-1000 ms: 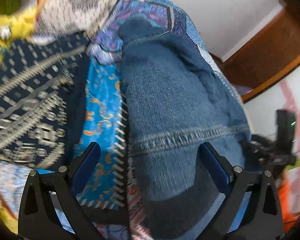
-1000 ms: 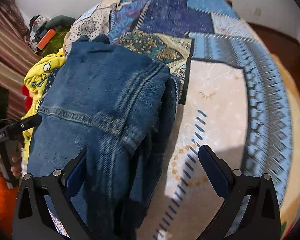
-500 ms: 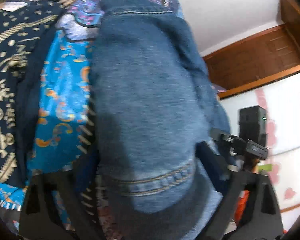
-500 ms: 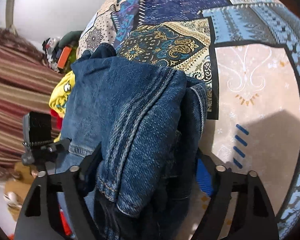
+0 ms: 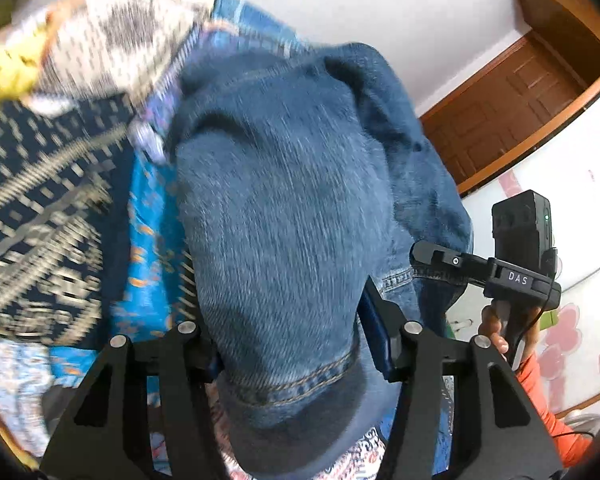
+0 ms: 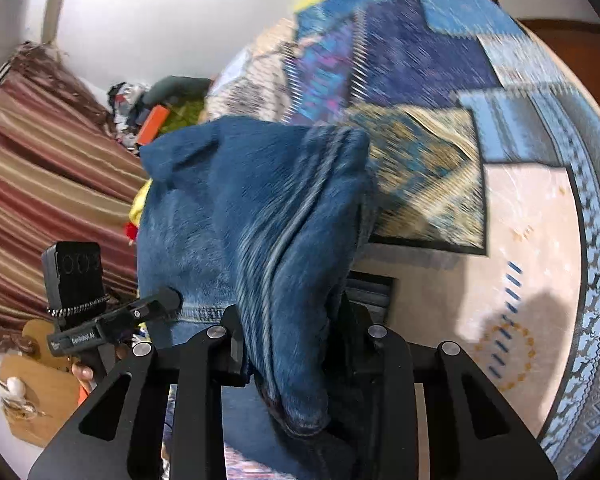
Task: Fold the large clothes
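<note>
A blue denim garment (image 5: 284,200) lies folded on a patchwork quilt (image 5: 60,200) and fills the middle of both views. My left gripper (image 5: 288,340) has a thick fold of the denim's hemmed edge between its fingers. Its jaws are closing and the pads press on the cloth. My right gripper (image 6: 292,332) pinches a bunched, seamed fold of the same denim garment (image 6: 260,208), and its jaws are also closing. Each gripper shows in the other's view, clamped at the cloth's near edge: the right gripper (image 5: 432,254), the left gripper (image 6: 160,304).
The patchwork quilt (image 6: 532,240) spreads wide to the right of the denim. A yellow cloth (image 5: 0,76) lies at the far left. A striped curtain (image 6: 40,200) and a pile of clutter (image 6: 152,116) stand beyond the bed; a wooden door (image 5: 520,112) is at the right.
Both grippers went from wide open around the denim's near edge to closed on it. Both have risen, and the edge comes up off the quilt with them.
</note>
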`<state>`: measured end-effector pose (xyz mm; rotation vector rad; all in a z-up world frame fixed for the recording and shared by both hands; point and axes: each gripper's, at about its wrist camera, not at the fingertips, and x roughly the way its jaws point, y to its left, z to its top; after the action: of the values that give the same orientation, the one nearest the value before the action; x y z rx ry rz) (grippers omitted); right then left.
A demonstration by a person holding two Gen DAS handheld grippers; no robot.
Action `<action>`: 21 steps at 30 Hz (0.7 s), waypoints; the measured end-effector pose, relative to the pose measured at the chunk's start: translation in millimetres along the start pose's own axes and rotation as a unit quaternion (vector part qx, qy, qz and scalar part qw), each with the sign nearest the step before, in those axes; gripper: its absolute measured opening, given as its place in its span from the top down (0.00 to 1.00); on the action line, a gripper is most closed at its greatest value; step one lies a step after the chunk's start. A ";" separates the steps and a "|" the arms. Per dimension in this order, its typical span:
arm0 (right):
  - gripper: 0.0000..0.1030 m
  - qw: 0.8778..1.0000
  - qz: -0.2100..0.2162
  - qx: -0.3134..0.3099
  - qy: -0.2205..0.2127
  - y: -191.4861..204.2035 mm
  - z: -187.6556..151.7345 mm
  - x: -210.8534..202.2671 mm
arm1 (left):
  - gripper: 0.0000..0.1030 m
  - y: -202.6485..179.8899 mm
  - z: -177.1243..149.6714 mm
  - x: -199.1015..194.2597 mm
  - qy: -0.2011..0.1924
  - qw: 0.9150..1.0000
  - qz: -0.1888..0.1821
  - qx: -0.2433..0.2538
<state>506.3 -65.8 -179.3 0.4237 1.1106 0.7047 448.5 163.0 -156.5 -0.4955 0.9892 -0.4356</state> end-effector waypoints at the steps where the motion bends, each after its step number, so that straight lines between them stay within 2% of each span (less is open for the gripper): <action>1: 0.72 1.000 0.001 -0.010 -0.005 13.2 1.5 -2.6 | 0.46 -1.5 1.0 -13.4 -0.012 1.000 0.001 0.003; 8: 0.73 0.995 0.016 -0.082 -0.047 101.5 11.3 -7.4 | 0.47 18.7 12.0 -118.7 -0.103 0.994 0.016 0.021; 12: 0.73 0.991 0.030 -0.111 -0.067 144.8 18.2 8.2 | 0.47 37.1 23.6 -160.4 -0.139 0.989 0.035 0.026; 17: 0.73 0.990 0.056 -0.109 -0.065 166.0 24.2 46.8 | 0.47 67.6 31.3 -185.6 -0.154 0.986 0.063 0.022; 21: 0.73 0.992 0.064 -0.093 -0.047 163.8 30.1 94.4 | 0.47 114.6 44.4 -177.6 -0.131 0.988 0.084 -0.001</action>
<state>509.6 118.0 -126.0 0.3673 0.9249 0.8846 415.6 363.2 -82.4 -0.4540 0.7699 -0.2126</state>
